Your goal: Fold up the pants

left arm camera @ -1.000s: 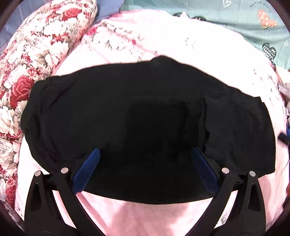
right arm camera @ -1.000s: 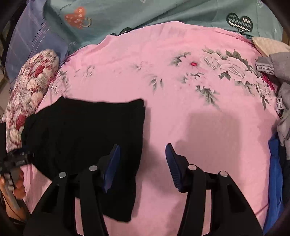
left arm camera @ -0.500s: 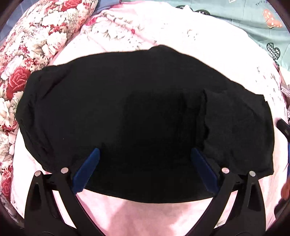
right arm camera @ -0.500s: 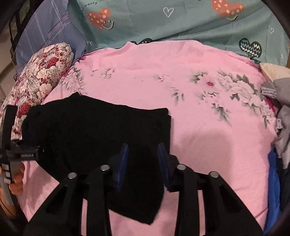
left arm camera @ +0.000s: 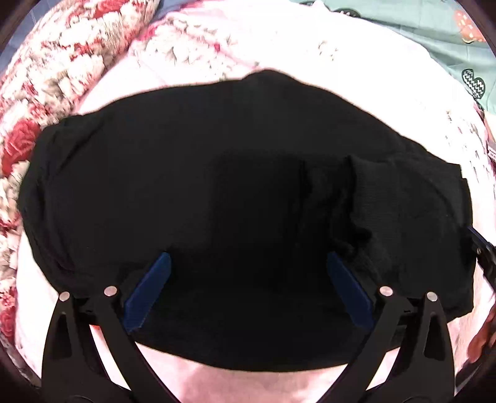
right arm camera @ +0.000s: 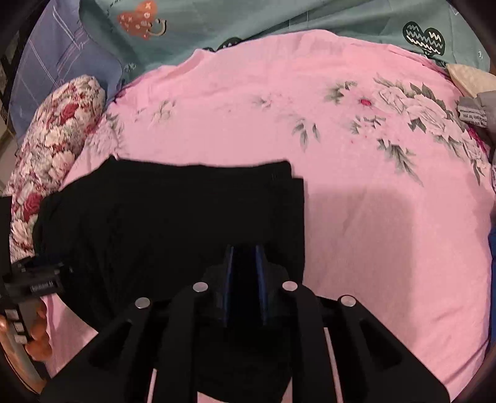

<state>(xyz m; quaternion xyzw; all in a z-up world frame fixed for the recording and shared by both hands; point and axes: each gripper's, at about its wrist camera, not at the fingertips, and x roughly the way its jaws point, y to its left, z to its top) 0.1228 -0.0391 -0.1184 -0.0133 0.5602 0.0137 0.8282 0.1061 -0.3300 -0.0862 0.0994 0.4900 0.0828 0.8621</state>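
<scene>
Black pants [right arm camera: 173, 217] lie under both grippers: left gripper [left arm camera: 246, 259] spread wide above them, right gripper [right arm camera: 245, 248] narrowing onto their right edge

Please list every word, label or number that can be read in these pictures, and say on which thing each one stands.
Nothing can be read with certainty.
White tag on the grey garment: printed lines, too small and tilted to read.
Label on the left gripper's body: blurred, unreadable.
Teal sheet: only heart drawings, with no readable words.
Black pants: no text visible.
</scene>
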